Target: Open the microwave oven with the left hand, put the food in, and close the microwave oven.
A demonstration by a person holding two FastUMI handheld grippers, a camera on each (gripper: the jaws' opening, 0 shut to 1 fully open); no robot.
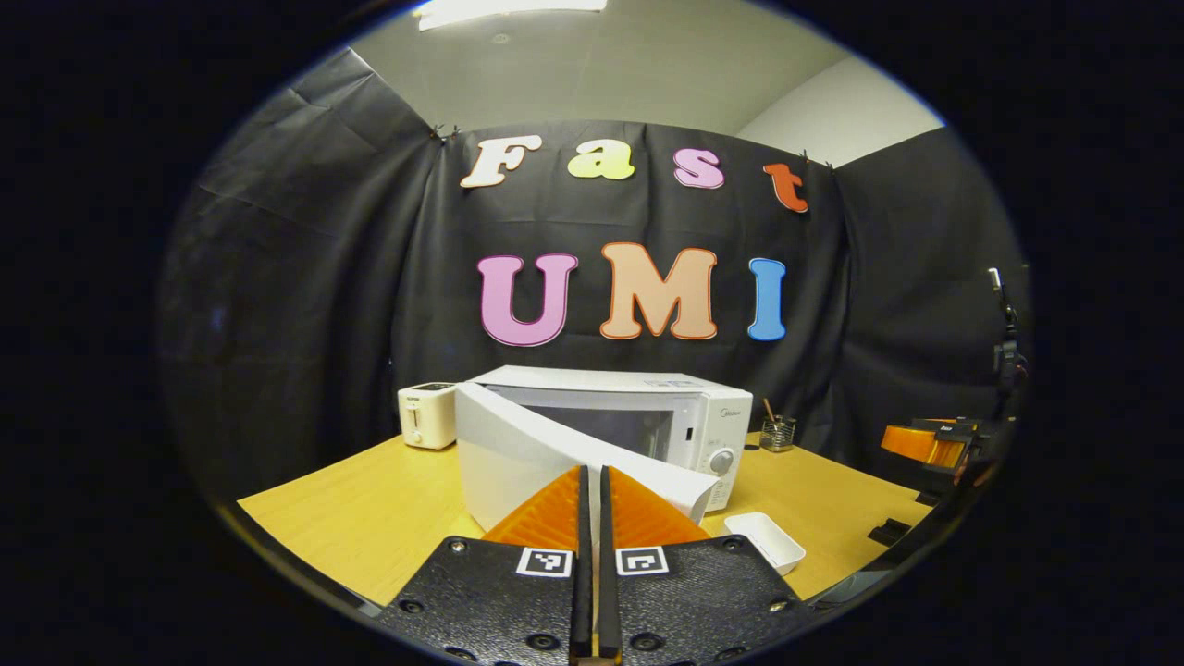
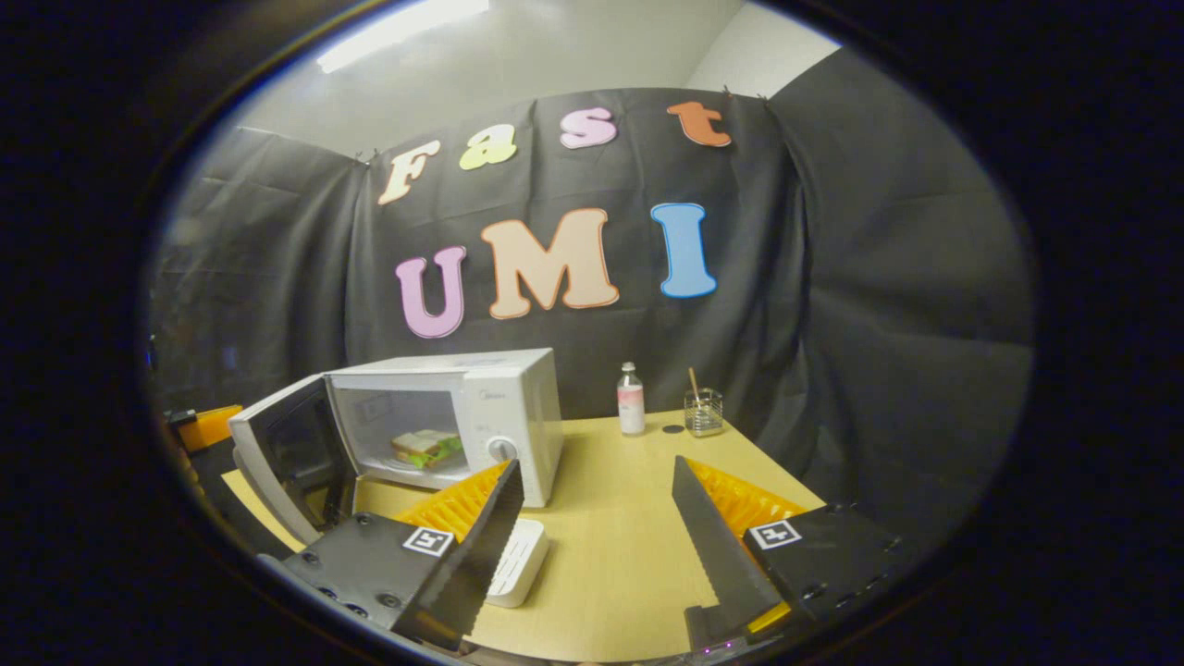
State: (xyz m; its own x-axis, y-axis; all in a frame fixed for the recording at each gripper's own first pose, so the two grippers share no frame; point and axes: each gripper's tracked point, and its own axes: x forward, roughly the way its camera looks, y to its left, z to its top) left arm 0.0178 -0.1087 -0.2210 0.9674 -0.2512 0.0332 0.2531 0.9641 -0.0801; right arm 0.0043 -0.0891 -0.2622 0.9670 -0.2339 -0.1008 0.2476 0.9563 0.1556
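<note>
Jaws: left gripper (image 1: 592, 481) clenched behind microwave door (image 1: 564, 449) — right gripper (image 2: 597, 481) released over tray (image 2: 518, 560).

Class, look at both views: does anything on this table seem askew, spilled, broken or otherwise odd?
Nothing spilled or broken. The microwave door hangs half open with the sandwich already inside, so closing remains. The white tray sits empty on the table. The bottle stands upright.

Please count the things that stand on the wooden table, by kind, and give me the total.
White microwave oven, door open, sandwich inside: 1
White toaster: 1
White rectangular tray: 1
Small clear plastic bottle: 1
Clear glass cup holding a stick: 1
Total on the table: 5
</note>
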